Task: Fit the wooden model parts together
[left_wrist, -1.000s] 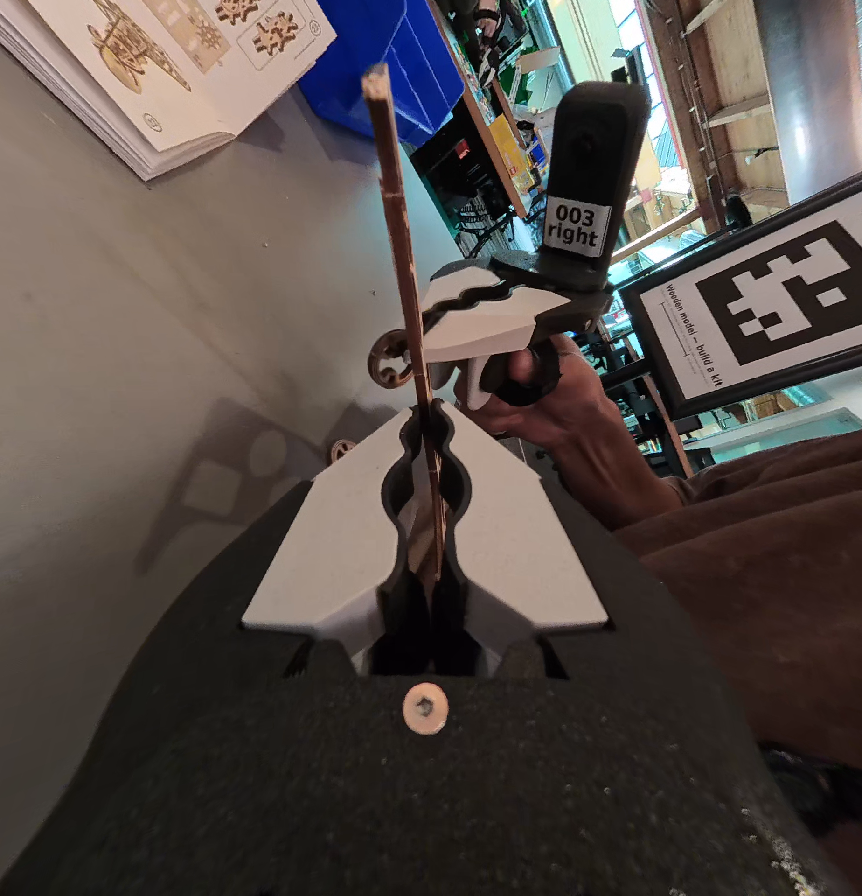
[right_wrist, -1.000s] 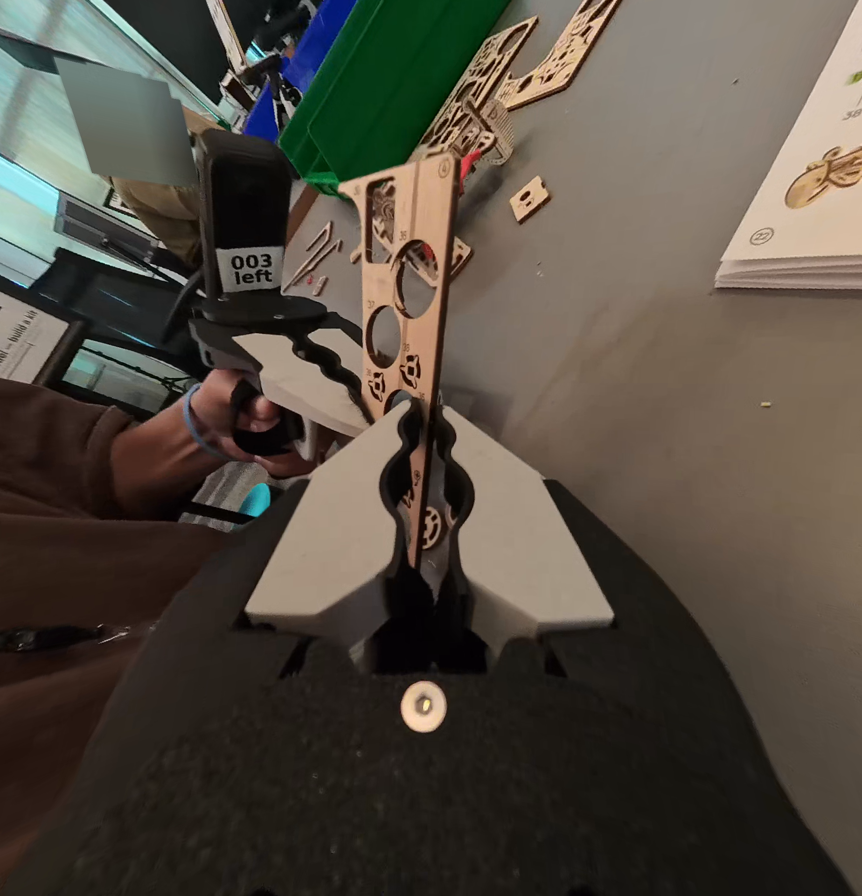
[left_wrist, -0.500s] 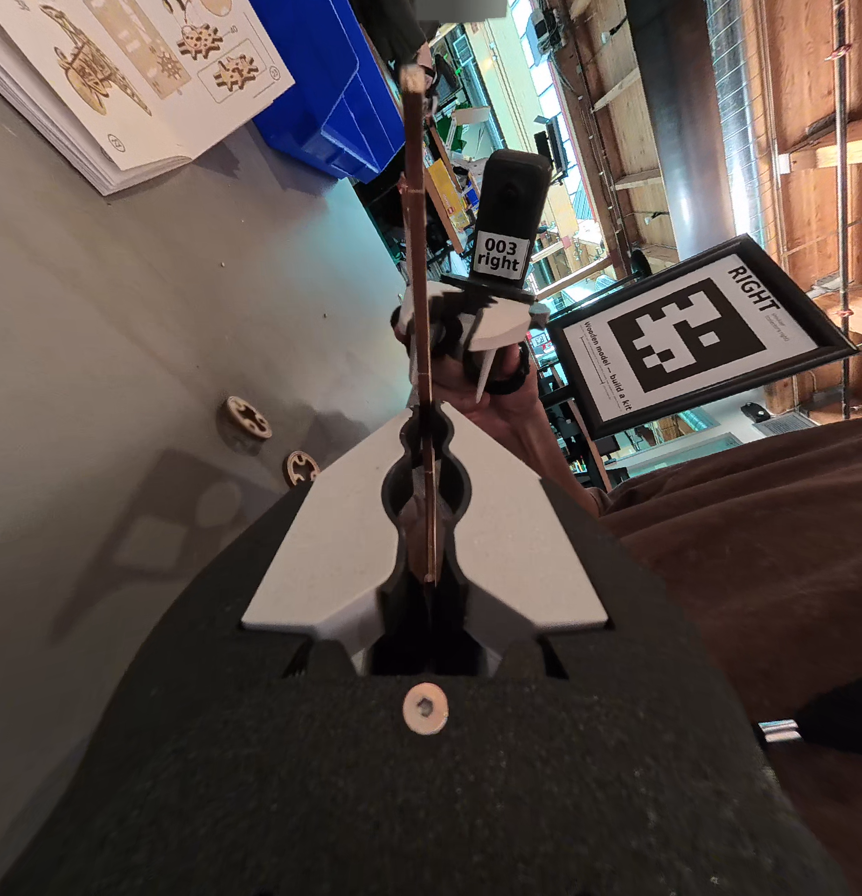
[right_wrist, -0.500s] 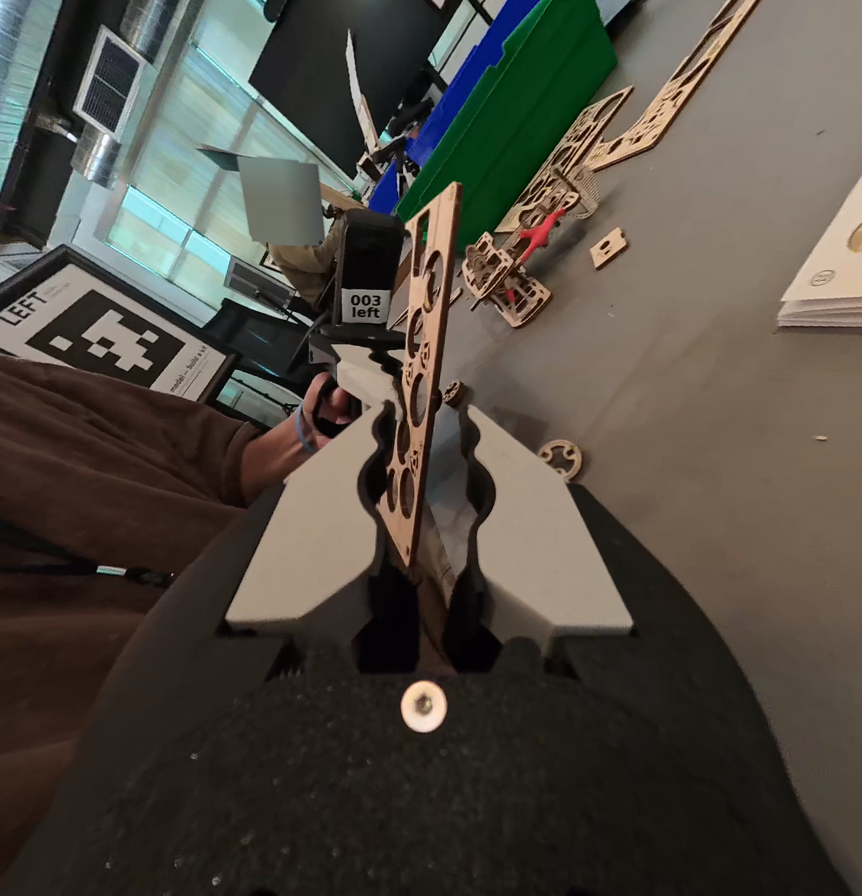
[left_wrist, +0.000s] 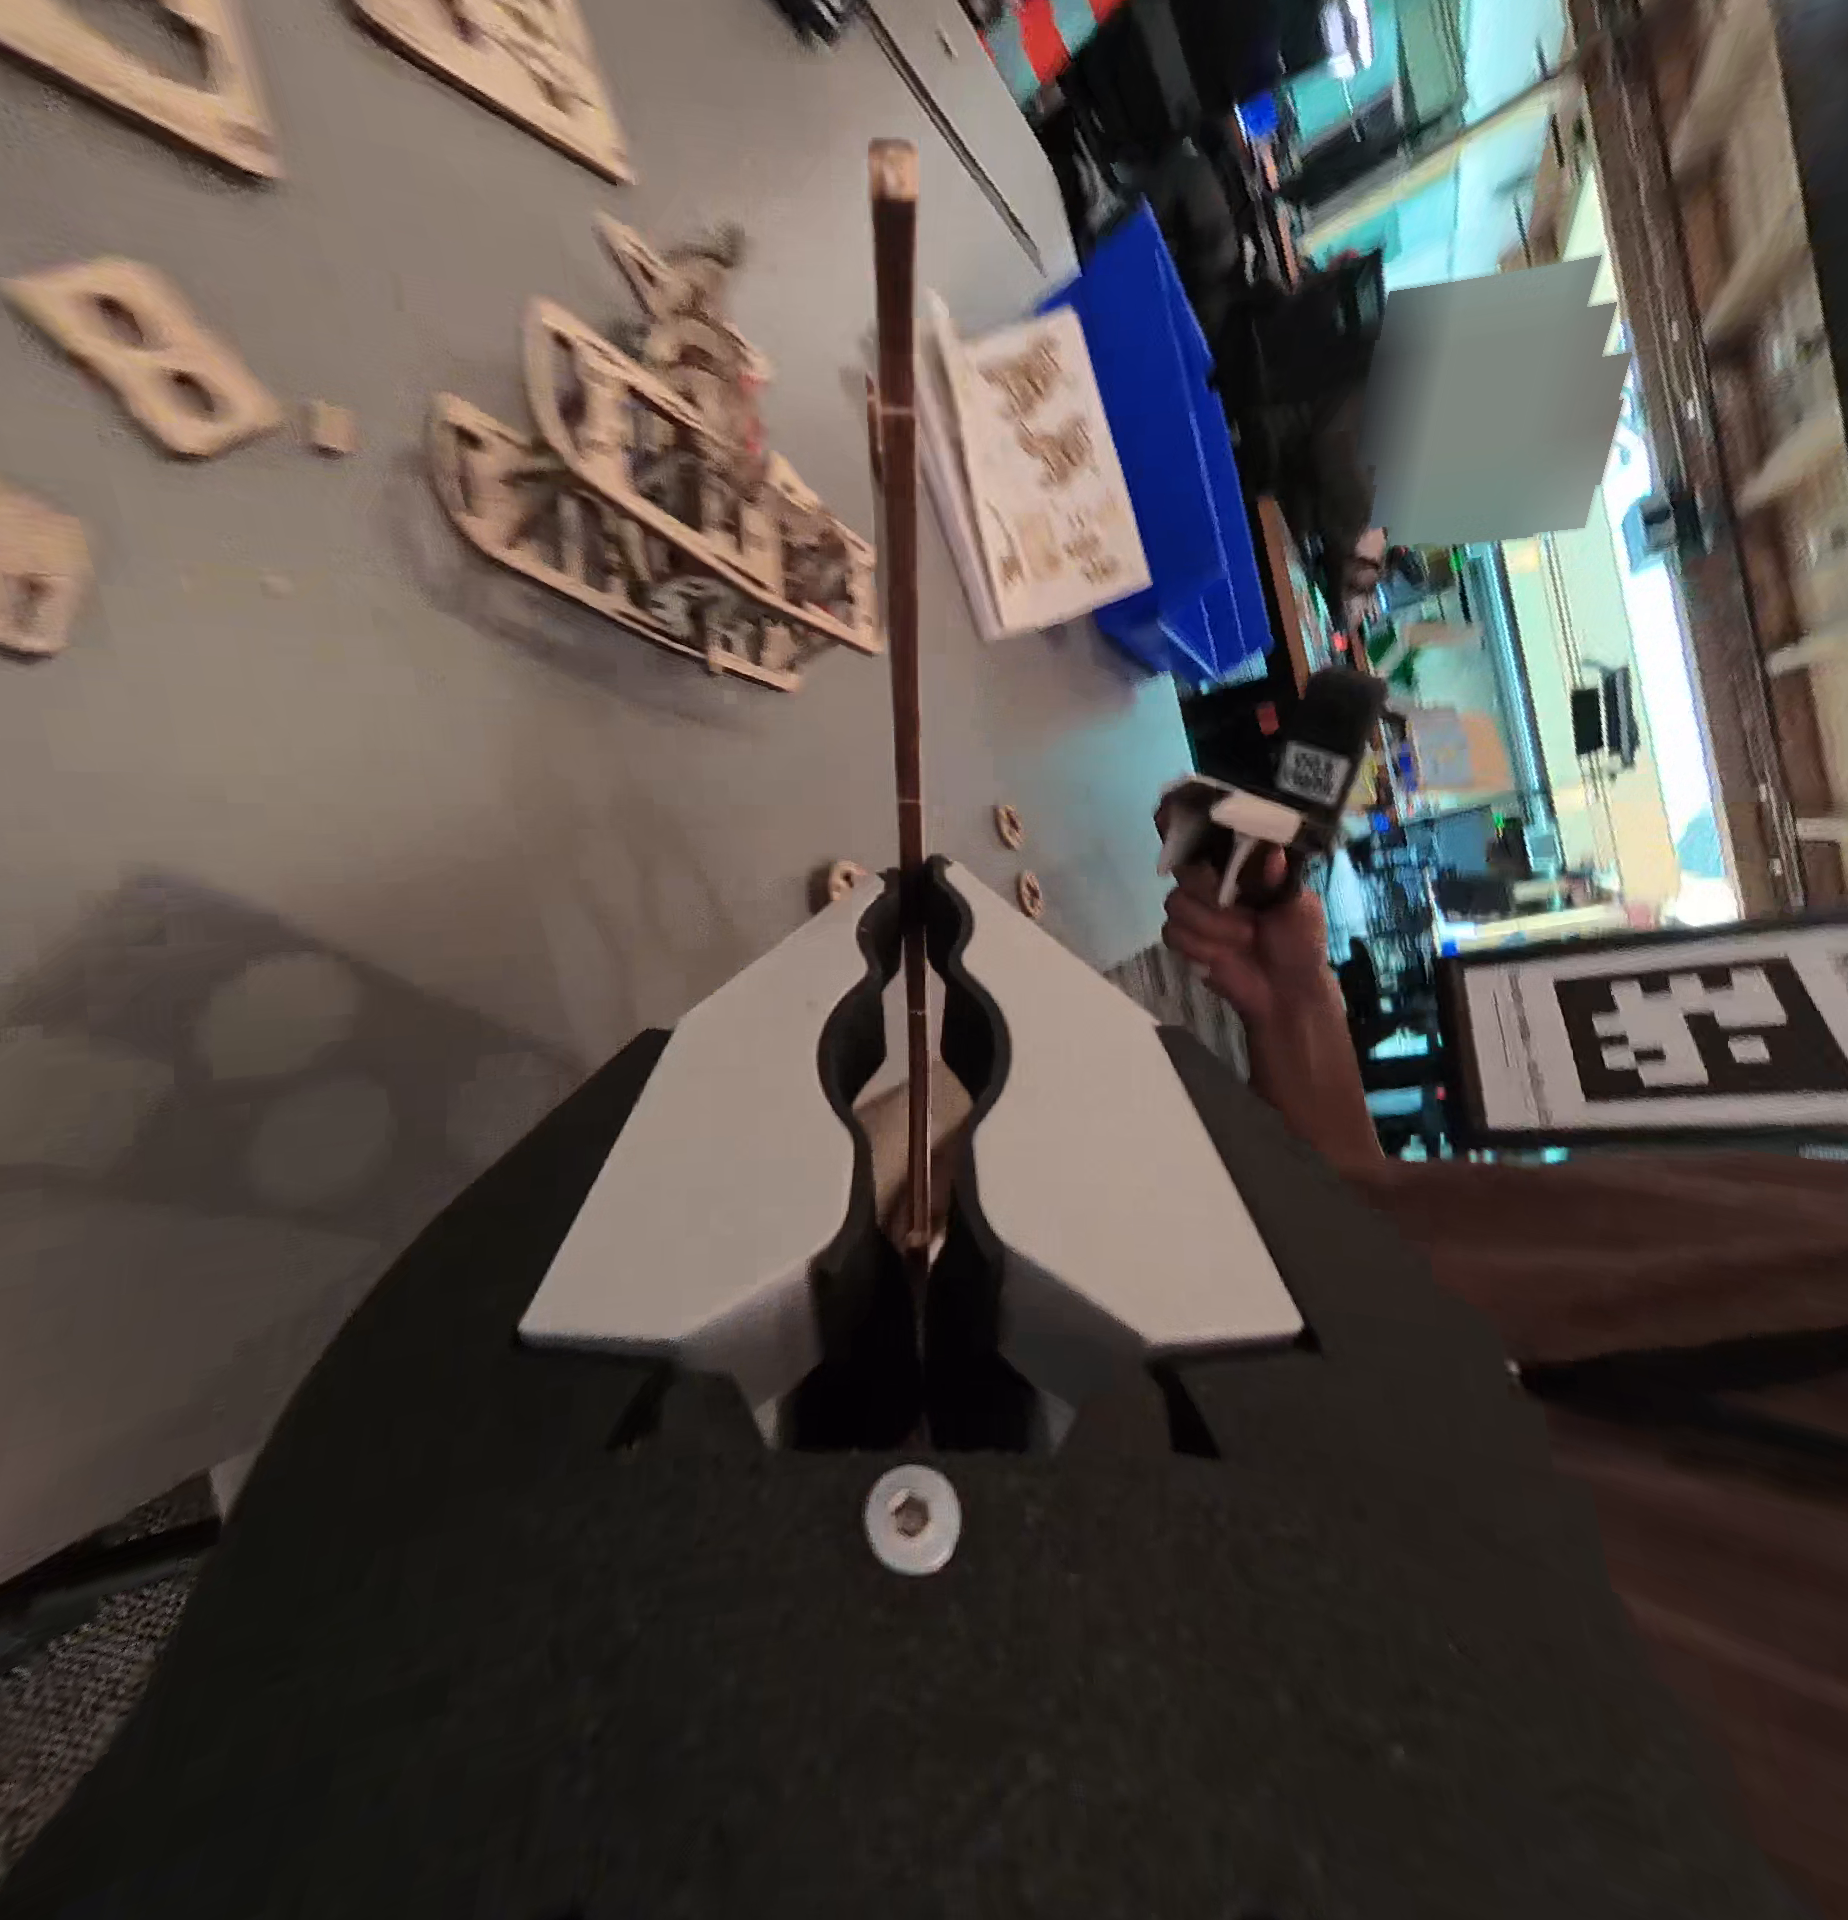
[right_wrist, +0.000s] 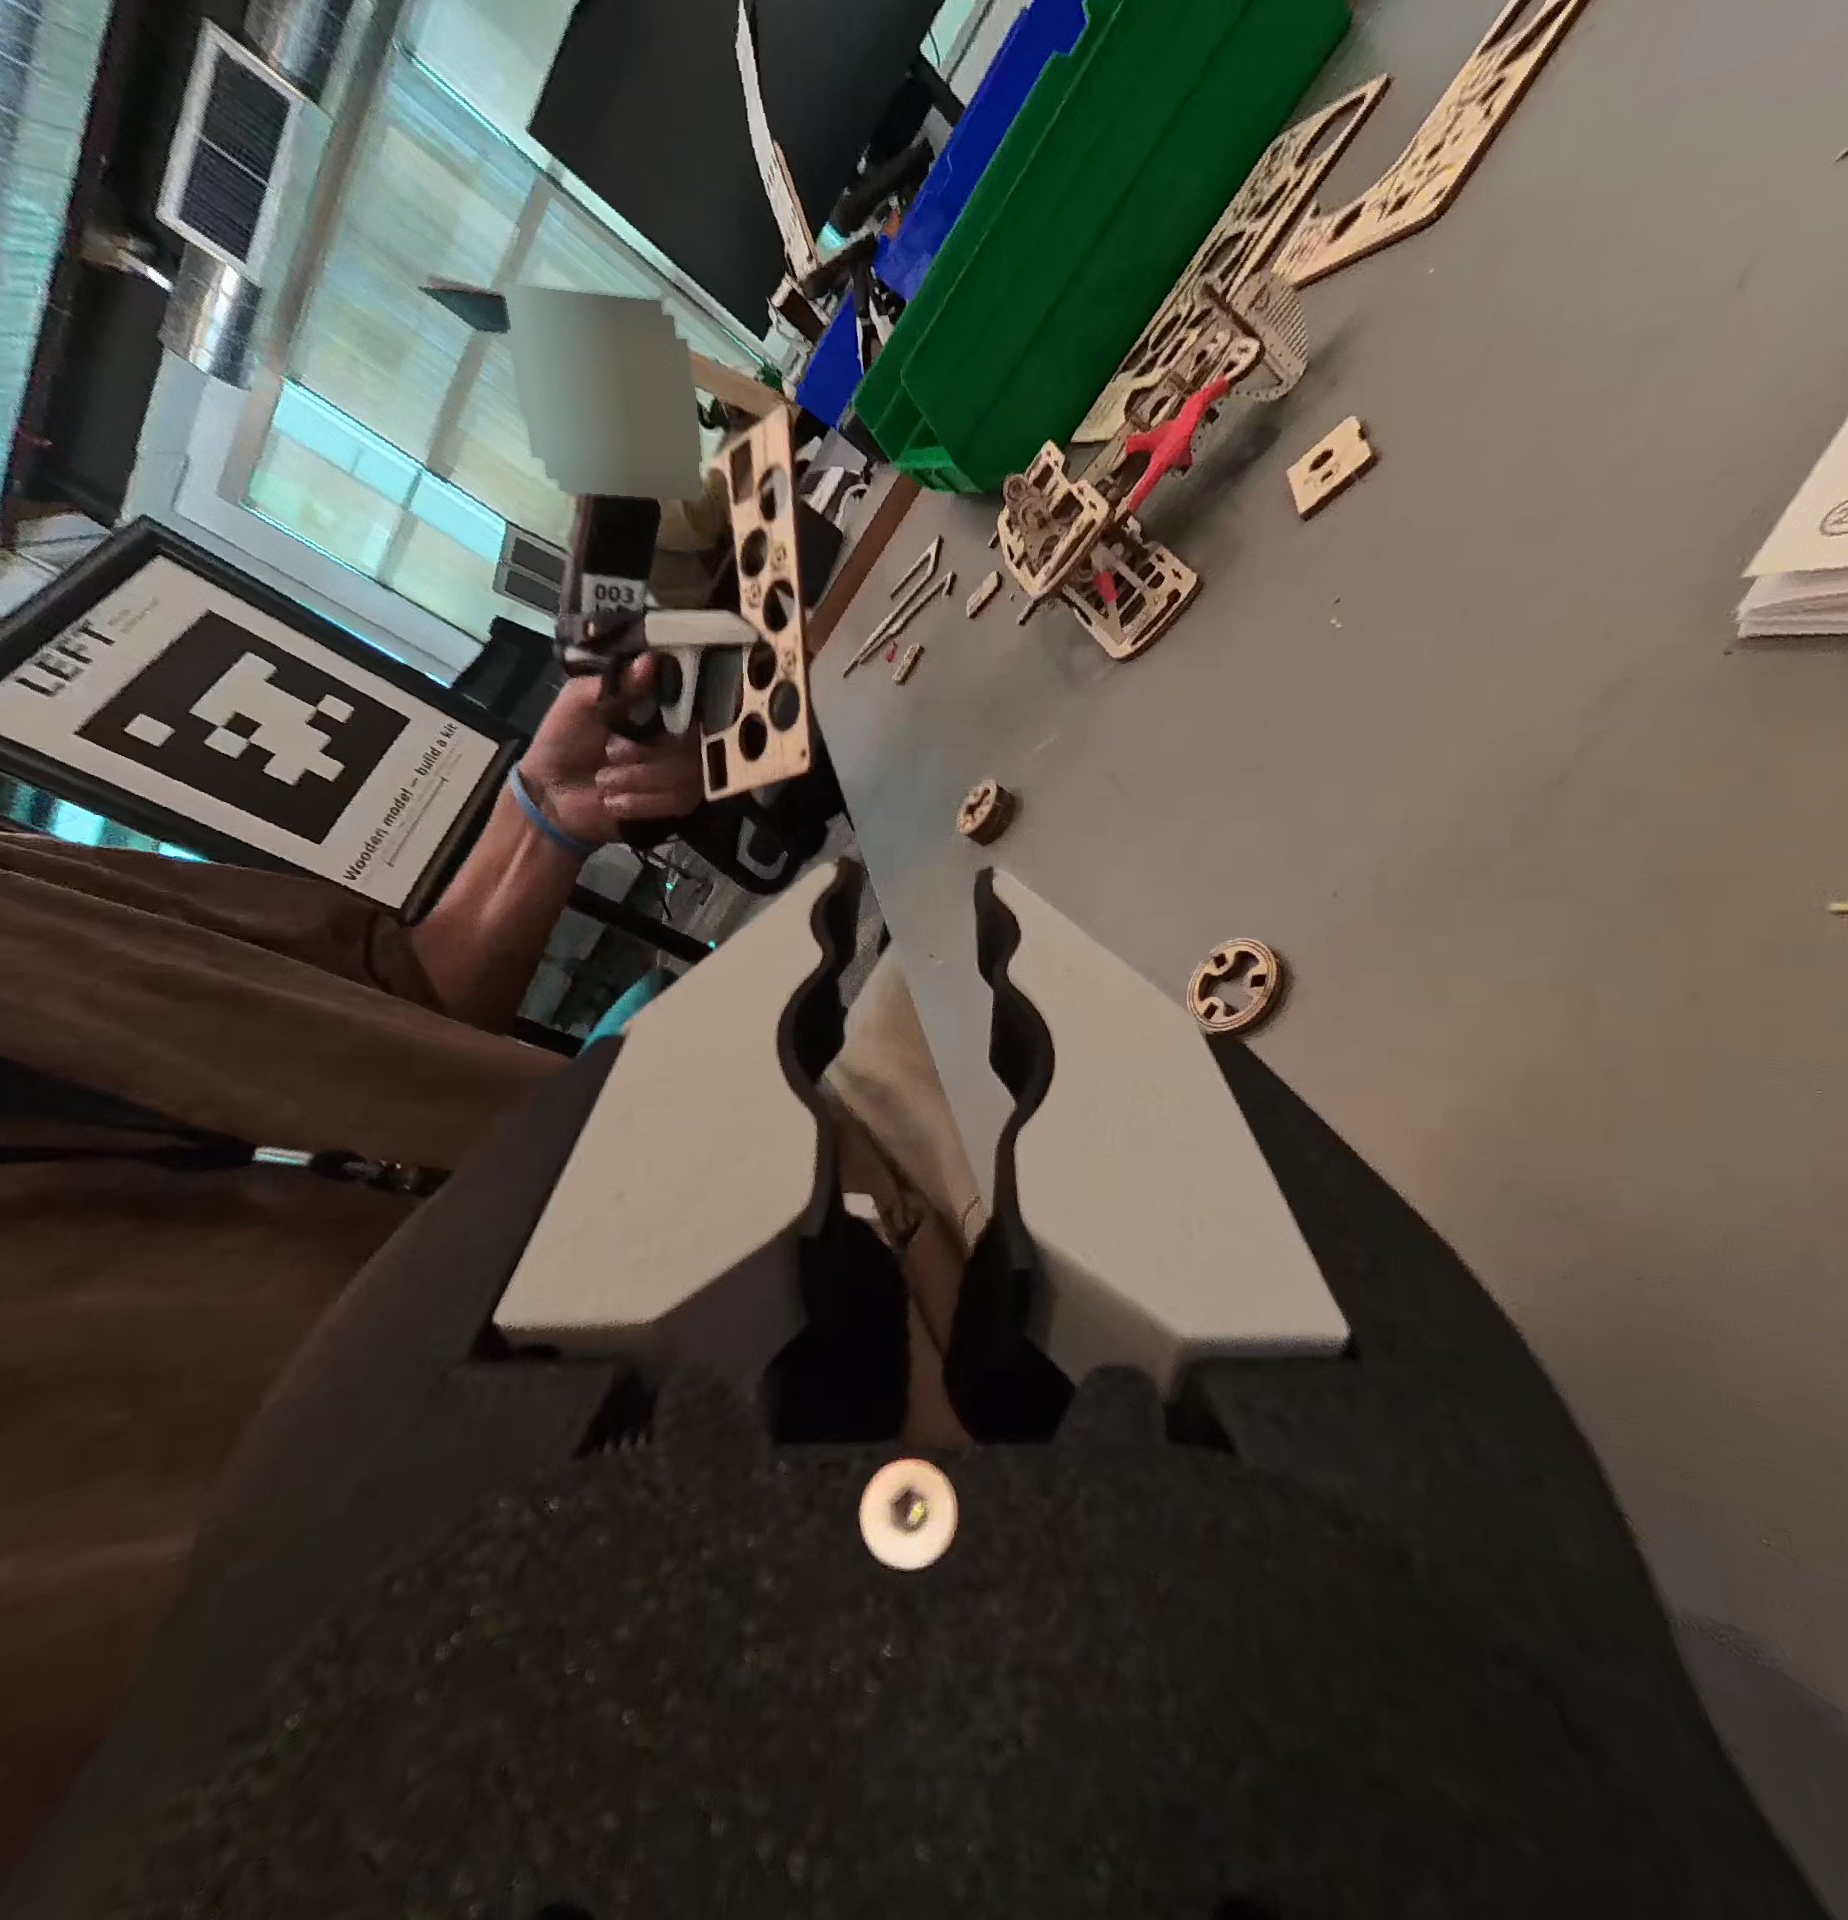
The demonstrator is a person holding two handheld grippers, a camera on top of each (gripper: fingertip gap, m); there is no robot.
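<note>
Right wrist view shows the grey tabletop [right_wrist: 1522,852] tilted across the frame, with green and blue bins at its far edge and a half-built wooden model [right_wrist: 1096,551] near them. A second ago both tools gripped the wooden sheet [right_wrist: 759,613] together; now the right tool [right_wrist: 904,883] has let go and pulled back, its jaws standing wide and empty. The left tool [left_wrist: 918,878] keeps the sheet alone, pinched edge-on between its closed jaws, off past the tabletop's near edge. Two small round wooden rings [right_wrist: 1234,985] lie loose on the tabletop just beside the right tool. I'd judge they were freed from the sheet, so fitting them to the model comes next.
</note>
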